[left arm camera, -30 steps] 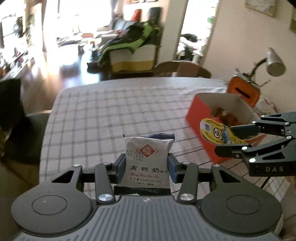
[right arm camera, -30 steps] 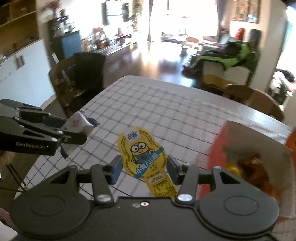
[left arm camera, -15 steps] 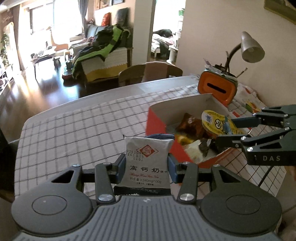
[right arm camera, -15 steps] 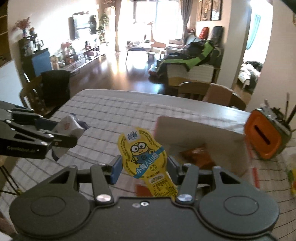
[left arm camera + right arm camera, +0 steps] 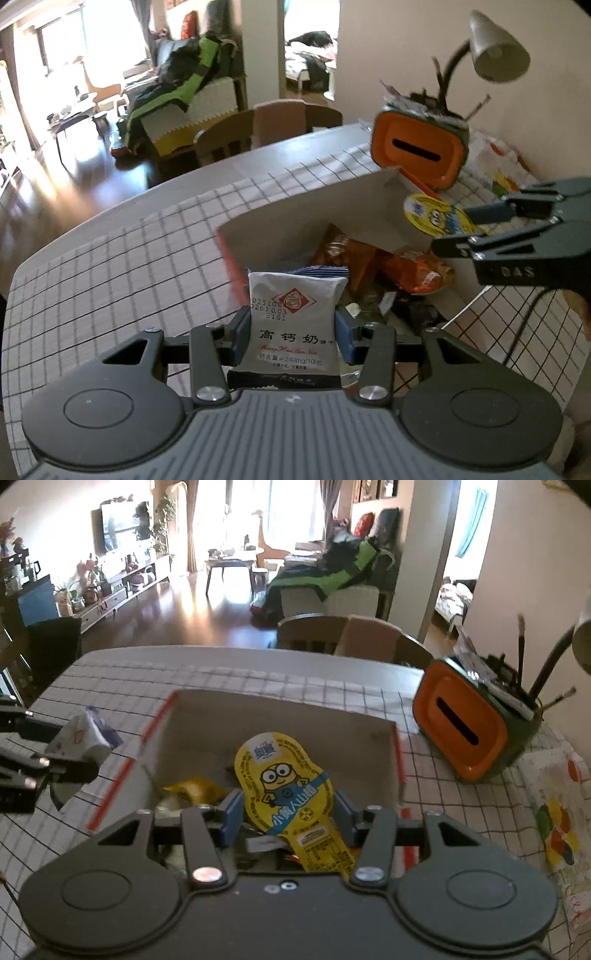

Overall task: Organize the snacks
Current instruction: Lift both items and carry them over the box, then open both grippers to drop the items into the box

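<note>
My left gripper (image 5: 293, 338) is shut on a white biscuit packet (image 5: 295, 317) with red logo and Chinese print, held over the near-left corner of the red snack box (image 5: 232, 266). My right gripper (image 5: 288, 814) is shut on a yellow Minion snack pouch (image 5: 286, 779), held above the same box (image 5: 369, 723), which holds several orange and yellow packets. In the left wrist view the right gripper (image 5: 476, 229) and its pouch (image 5: 436, 214) hang over the box's right side. In the right wrist view the left gripper (image 5: 70, 753) with its packet (image 5: 83, 731) is at the box's left.
The box sits on a checked tablecloth (image 5: 129, 258). An orange pen holder (image 5: 469, 723) with brushes stands right of the box, by a desk lamp (image 5: 495, 48). A printed paper (image 5: 554, 805) lies at the far right. Chairs (image 5: 343, 635) stand at the table's far edge.
Both grippers have swung toward the red box with their snacks still held. The box, off to the side a second ago, now lies right under and ahead of both.
</note>
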A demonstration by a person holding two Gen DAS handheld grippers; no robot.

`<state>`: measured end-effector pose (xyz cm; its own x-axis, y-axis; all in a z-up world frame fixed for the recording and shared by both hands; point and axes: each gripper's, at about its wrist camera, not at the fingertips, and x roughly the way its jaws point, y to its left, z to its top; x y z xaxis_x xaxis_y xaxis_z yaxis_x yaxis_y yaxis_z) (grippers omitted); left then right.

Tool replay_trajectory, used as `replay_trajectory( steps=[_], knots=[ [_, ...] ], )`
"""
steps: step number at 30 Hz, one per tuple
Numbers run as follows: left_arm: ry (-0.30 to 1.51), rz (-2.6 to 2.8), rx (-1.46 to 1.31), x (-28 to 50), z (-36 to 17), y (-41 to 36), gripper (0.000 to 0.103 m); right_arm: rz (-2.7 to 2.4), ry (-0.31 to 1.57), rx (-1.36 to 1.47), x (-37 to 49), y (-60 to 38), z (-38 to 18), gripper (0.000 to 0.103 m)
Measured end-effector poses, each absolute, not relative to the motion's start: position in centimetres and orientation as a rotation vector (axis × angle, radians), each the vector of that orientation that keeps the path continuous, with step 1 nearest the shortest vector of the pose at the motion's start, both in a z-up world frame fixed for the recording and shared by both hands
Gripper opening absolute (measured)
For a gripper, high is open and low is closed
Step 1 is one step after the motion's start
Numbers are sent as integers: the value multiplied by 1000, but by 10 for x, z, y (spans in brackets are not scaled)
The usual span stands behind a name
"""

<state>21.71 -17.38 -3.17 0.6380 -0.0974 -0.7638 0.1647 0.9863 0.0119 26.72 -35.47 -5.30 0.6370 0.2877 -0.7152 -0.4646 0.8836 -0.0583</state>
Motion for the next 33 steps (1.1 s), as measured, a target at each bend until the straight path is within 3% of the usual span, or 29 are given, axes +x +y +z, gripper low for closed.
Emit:
replay_trajectory(
  steps=[18, 33],
  knots=[
    [1042, -120, 191, 282, -89, -225, 46, 485, 916, -290, 304, -362, -108, 51],
    [1069, -138, 193, 287, -99, -231, 47, 513, 954, -304, 306, -367, -113, 51]
  ],
)
